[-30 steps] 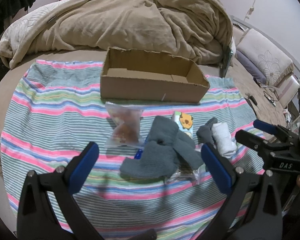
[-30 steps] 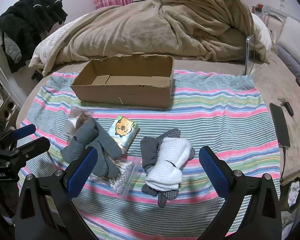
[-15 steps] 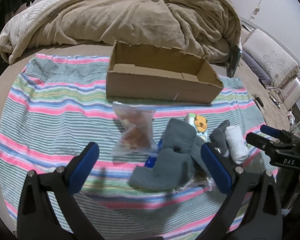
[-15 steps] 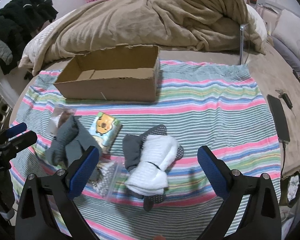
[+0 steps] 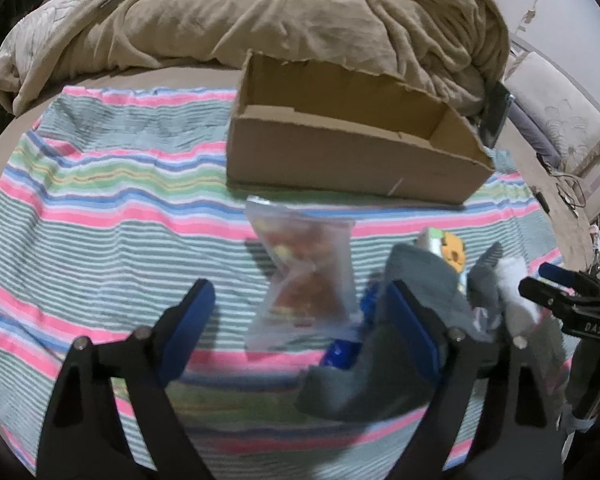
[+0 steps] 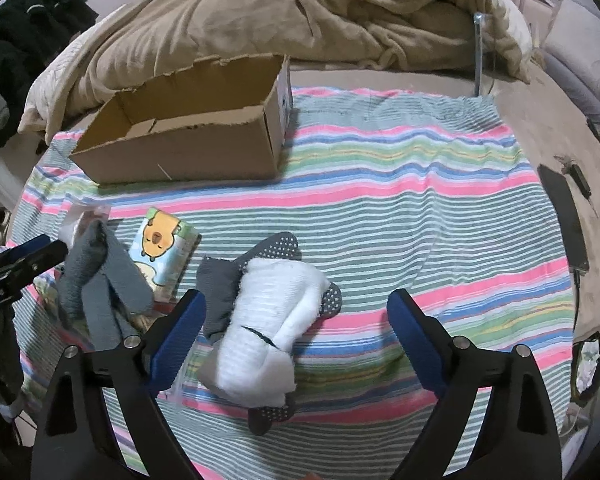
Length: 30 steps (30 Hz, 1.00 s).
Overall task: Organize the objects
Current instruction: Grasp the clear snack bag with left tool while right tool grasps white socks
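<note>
Socks [image 6: 268, 320] between closing hand-held gripper [image 6: 296, 320] pads

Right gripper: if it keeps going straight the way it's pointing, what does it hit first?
Most likely the white rolled sock bundle, which lies between the closing jaws of the right gripper, not yet pinched. The grey dotted sock lies under it on the striped cloth. Depth is uncertain.

Left gripper [image 5: 296, 320]: angled steeply downward, jaws closing, pads pressing nothing. Right gripper [image 6: 294, 330]: angled steeply downward, jaws closing, pads pressing nothing.
</note>
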Tool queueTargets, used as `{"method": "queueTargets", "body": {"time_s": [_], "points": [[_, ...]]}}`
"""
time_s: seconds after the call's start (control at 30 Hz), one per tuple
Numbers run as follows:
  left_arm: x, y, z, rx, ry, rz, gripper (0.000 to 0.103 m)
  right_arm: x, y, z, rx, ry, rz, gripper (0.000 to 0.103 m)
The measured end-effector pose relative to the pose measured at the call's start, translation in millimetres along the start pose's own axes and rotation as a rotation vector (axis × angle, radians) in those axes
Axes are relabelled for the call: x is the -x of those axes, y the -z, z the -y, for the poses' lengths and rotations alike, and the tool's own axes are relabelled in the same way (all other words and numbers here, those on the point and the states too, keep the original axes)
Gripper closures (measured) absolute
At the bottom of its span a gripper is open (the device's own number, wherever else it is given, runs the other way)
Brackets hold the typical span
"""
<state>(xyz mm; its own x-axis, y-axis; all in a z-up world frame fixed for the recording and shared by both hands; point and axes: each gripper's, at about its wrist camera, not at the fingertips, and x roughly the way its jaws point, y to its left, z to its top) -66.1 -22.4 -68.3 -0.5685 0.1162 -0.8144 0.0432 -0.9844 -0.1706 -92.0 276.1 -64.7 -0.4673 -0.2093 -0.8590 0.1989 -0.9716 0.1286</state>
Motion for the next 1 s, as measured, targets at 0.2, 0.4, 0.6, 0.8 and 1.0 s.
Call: {"method": "queueTargets", "body": {"time_s": [0.2,0.4,0.6,0.8,1.0], "points": [[-17,-3,-4,0.002,0.008,-0.027,0.026,-12,2,0,0.006,-0.021,-0.04,0.032],[-30,-3,-6,0.006,0.035,-0.045,0.035,-15,1,-4,0.032,-0.075,-0.053,0.052],[-28,-4,-3,-0.014,0.06,-0.041,0.048,-11,1,-4,0.042,-0.089,-0.046,0.056],[-21,-4,0,-0.02,0.081,-0.026,0.055,-2,-1,-7,0.05,-0.104,-0.021,0.062],[-4,-9,5,-0.029,0.103,0.022,0.056,15,-5,-10,0.062,-0.129,0.024,0.064]]}}
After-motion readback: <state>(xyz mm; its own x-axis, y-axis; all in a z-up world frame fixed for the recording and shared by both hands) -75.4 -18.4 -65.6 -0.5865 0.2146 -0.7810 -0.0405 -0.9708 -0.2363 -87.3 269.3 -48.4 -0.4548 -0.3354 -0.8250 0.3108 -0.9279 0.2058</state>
